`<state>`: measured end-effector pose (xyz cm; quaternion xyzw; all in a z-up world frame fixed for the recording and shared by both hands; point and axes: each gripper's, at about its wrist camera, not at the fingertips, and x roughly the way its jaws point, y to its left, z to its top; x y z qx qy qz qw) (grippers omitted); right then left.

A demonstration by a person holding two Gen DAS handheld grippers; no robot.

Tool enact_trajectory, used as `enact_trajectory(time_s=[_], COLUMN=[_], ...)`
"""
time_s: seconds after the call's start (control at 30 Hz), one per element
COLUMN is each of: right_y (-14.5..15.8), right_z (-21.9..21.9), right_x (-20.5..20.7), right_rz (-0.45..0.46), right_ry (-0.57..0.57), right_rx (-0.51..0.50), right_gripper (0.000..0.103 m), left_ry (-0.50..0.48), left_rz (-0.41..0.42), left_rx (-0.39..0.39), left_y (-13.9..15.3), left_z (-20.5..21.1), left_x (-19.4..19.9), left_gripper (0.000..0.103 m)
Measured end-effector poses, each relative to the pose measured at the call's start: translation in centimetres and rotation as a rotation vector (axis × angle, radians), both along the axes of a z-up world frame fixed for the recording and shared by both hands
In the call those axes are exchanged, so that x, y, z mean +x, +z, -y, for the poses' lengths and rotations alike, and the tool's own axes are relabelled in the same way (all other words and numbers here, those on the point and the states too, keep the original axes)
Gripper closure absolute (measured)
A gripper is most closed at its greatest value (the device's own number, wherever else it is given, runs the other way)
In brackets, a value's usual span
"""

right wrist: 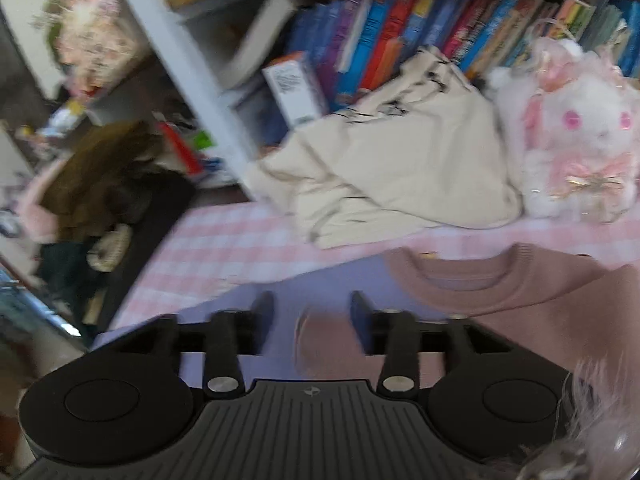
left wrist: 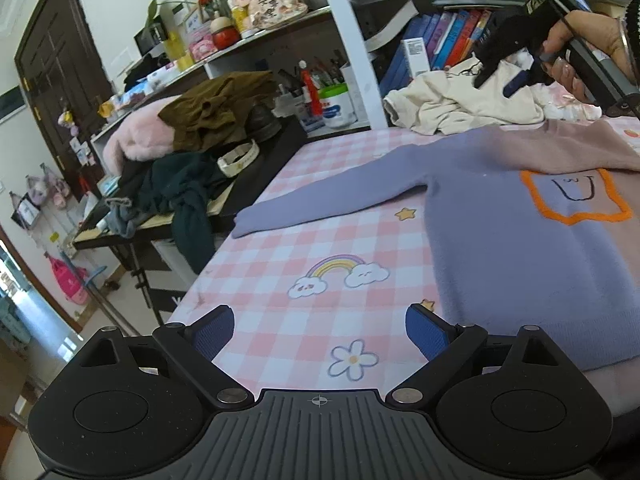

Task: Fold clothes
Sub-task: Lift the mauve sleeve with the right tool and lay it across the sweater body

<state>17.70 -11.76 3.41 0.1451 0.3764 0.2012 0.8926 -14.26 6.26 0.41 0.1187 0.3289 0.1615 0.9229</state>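
Note:
A purple and dusty-pink sweater [left wrist: 520, 240] with an orange patch lies flat on the pink checked sheet [left wrist: 304, 248], one purple sleeve [left wrist: 320, 200] stretched to the left. My left gripper [left wrist: 320, 334] is open and empty, low over the sheet just left of the sweater's hem. My right gripper [right wrist: 312, 316] is open and empty above the sweater's shoulder, near the pink collar [right wrist: 468, 276]; this view is blurred. The right gripper also shows in the left wrist view [left wrist: 504, 76], held up in the air at the far side.
A crumpled cream garment [right wrist: 380, 184] and a white plush toy [right wrist: 580, 148] lie at the head of the bed, in front of a bookshelf [right wrist: 400, 32]. A side table with piled clothes [left wrist: 188, 152] stands left of the bed.

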Motion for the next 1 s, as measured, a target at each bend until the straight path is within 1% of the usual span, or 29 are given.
enact_trajectory(time_s=[0.1,0.27,0.43,0.5,0.53,0.57,0.63,0.67,0.7,0.73,0.8,0.87,0.9,0.97,1.0], right_y=[0.5,-0.6,-2.8,-3.7,-4.2,-4.7,-5.4,-5.7,-6.0,-6.3,-6.8,-7.1,-7.1,-7.1,-7.0], right_z=[1.0,3.7,7.1,8.5,9.3,10.1,11.9,12.7,13.3,14.0,15.0,15.7,15.8,15.8,15.8], right_x=[-1.1,-3.5,-8.5,-10.8,-11.9,-12.8,-14.4,-15.0,-15.6,-16.1,-16.9,-17.4,-17.6,-17.9,-17.9], right_rz=[0.009,-0.022,-0.046,-0.046,-0.058,-0.082,-0.131,-0.149,-0.161,-0.171,-0.187,-0.202,-0.201,-0.192,-0.190], right_ry=[0.015,0.002,-0.014,-0.030,-0.046,-0.067,-0.120,-0.142,-0.161,-0.179,-0.212,-0.233,-0.232,-0.216,-0.212], right_rx=[-0.020,-0.142,-0.267,-0.333,-0.367,-0.399,-0.430,-0.437,-0.438,-0.438,-0.430,-0.409,-0.409,-0.434,-0.437], right_gripper=[0.060,0.060,0.060,0.060,0.060,0.060,0.060,0.061,0.061,0.061,0.064,0.065,0.067,0.079,0.081], left_ry=[-0.026,-0.073,-0.118,-0.113,-0.111,-0.108,-0.103,-0.100,-0.095,-0.091,-0.082,-0.067,-0.057,-0.040,-0.044], left_rz=[0.000,-0.007,-0.015,-0.044,-0.058,-0.073,-0.102,-0.116,-0.126,-0.136,-0.158,-0.179,-0.187,-0.201,-0.202], left_rx=[-0.012,-0.046,-0.081,-0.103,-0.114,-0.125,-0.147,-0.163,-0.205,-0.245,-0.323,-0.369,-0.391,-0.433,-0.436], left_y=[-0.1,-0.5,-1.0,-1.5,-1.8,-2.0,-2.5,-2.7,-2.9,-3.1,-3.6,-4.2,-4.5,-5.0,-5.0], left_z=[0.5,1.4,2.2,2.1,2.0,1.9,1.8,1.7,1.3,1.0,0.3,-0.3,-0.5,-1.0,-1.0], left_x=[0.7,2.0,3.4,4.3,4.7,5.1,5.9,6.3,6.6,6.8,7.3,7.6,7.7,8.0,8.1], left_gripper=[0.008,0.008,0.009,0.009,0.012,0.018,0.019,0.022,0.029,0.032,0.049,0.060,0.063,0.066,0.070])
